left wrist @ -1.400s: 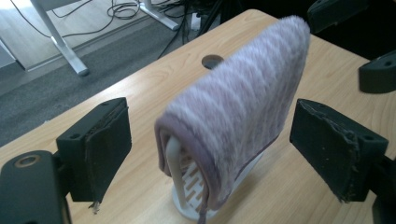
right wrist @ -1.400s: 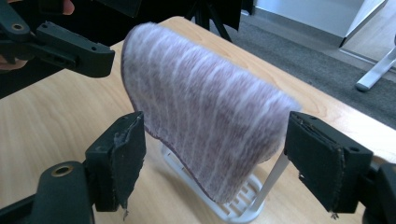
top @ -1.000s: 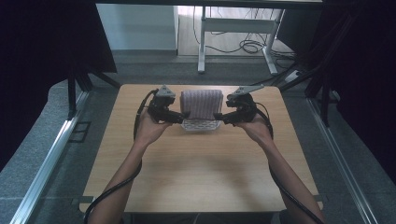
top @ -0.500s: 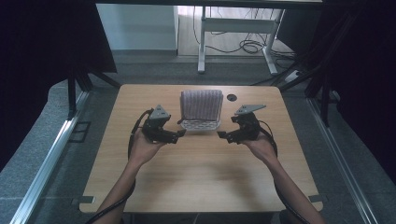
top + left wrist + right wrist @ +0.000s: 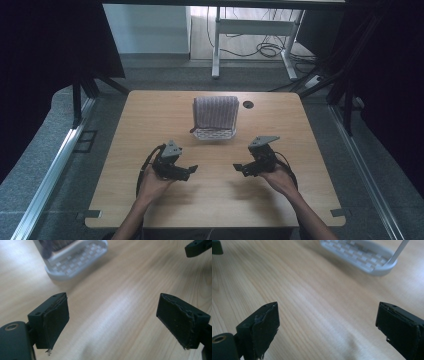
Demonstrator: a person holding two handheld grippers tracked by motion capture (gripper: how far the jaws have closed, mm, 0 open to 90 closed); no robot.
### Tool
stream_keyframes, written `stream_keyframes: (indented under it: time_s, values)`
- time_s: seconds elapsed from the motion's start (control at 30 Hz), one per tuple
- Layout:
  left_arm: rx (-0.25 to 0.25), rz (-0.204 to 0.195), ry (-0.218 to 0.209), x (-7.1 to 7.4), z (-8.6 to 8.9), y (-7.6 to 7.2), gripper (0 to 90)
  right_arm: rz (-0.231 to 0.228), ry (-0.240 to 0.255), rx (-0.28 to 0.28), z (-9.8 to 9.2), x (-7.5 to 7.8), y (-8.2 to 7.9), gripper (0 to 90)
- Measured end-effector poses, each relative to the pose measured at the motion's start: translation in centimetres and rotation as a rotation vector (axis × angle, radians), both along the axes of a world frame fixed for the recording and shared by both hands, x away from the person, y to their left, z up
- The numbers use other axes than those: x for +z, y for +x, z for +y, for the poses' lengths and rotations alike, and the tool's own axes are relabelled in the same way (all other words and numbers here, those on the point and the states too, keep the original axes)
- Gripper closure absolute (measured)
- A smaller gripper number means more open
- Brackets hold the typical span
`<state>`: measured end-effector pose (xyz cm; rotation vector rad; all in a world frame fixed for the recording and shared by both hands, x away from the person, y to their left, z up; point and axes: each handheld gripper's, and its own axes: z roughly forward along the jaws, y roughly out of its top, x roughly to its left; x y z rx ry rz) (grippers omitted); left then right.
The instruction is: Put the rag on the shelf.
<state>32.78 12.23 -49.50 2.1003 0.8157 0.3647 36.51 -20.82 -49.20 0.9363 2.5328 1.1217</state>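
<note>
Striped cloth (image 5: 215,111) sits draped on its white rack (image 5: 214,134); left gripper (image 5: 191,170) and right gripper (image 5: 239,167) hang spread, empty, seemingly finished, likely needing only to rest.

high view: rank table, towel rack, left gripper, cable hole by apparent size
1. table
2. towel rack
3. left gripper, about half the rack's footprint, though it sits nearer the camera
4. cable hole, far the smallest

I read this as lab or test room: bare wooden tabletop (image 5: 215,200) under my tools, black curtains (image 5: 45,55) on both sides, grey carpet floor (image 5: 50,165), cables (image 5: 260,49) beyond, aluminium rails (image 5: 47,172) alongside.
</note>
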Motion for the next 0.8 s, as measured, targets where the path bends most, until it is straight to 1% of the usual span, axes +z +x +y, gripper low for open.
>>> stream_keyframes:
  time_s: [0.03,0.1,0.13,0.17,0.2,0.23,0.27,0.3,0.33,0.4,0.43,0.47,0.5,0.53,0.57,0.6,0.8]
  values:
    - [-0.006,0.000,0.008,-0.4,-0.1,-0.2,10.8,0.000,0.000,0.000,0.0,0.0,0.0,4.9]
    - [-0.009,0.008,0.015,-1.2,-0.3,-0.7,10.8,0.012,-0.002,0.002,0.1,-0.7,-0.3,4.9]
    - [-0.011,0.017,0.020,-1.9,-0.4,-1.0,10.7,0.011,-0.003,0.006,0.1,-1.5,-0.5,5.0]
    - [-0.011,0.017,0.020,-1.9,-0.4,-1.0,10.8,0.011,-0.003,0.006,0.1,-1.5,-0.5,5.0]
    - [-0.012,0.023,0.032,-2.3,-0.4,-1.1,10.8,0.009,-0.008,0.011,0.2,-1.9,-0.7,5.0]
    - [-0.013,0.033,0.060,-2.9,-0.4,-1.4,10.7,0.015,-0.017,0.021,0.3,-2.6,-0.9,5.2]
    - [-0.013,0.033,0.060,-2.9,-0.4,-1.4,10.7,0.015,-0.017,0.021,0.3,-2.6,-0.9,5.2]
    - [-0.014,0.054,0.053,-3.6,-0.3,-1.6,10.7,0.032,-0.023,0.033,0.5,-3.4,-1.0,5.2]
    - [-0.016,0.062,0.060,-3.9,-0.3,-1.6,10.7,0.030,-0.038,0.039,0.7,-3.8,-1.1,5.2]
    - [-0.014,0.071,0.086,-4.5,-0.5,-1.7,10.5,0.018,-0.061,0.047,0.8,-4.3,-1.2,4.9]
    - [-0.014,0.078,0.107,-4.8,-0.7,-1.6,10.5,0.018,-0.061,0.048,0.9,-4.5,-1.2,4.6]
    - [-0.013,0.089,0.132,-4.9,-0.9,-1.5,10.5,0.020,-0.062,0.049,0.9,-4.7,-1.2,3.9]
    - [-0.016,0.087,0.133,-4.8,-0.9,-1.5,10.2,0.012,-0.066,0.046,0.9,-4.9,-1.2,1.6]
    - [-0.016,0.087,0.133,-4.8,-0.9,-1.5,10.2,0.012,-0.066,0.046,0.9,-4.9,-1.2,1.6]
    - [-0.018,0.105,0.124,-4.9,-0.9,-1.3,10.3,-0.016,-0.069,0.050,0.9,-5.3,-1.3,0.0]
    - [-0.010,0.107,0.121,-4.9,-0.8,-1.3,10.0,-0.016,-0.070,0.050,0.9,-5.3,-1.3,0.0]
    - [-0.001,0.106,0.125,-4.9,-0.8,-1.3,9.9,-0.019,-0.071,0.048,0.9,-5.3,-1.3,0.0]
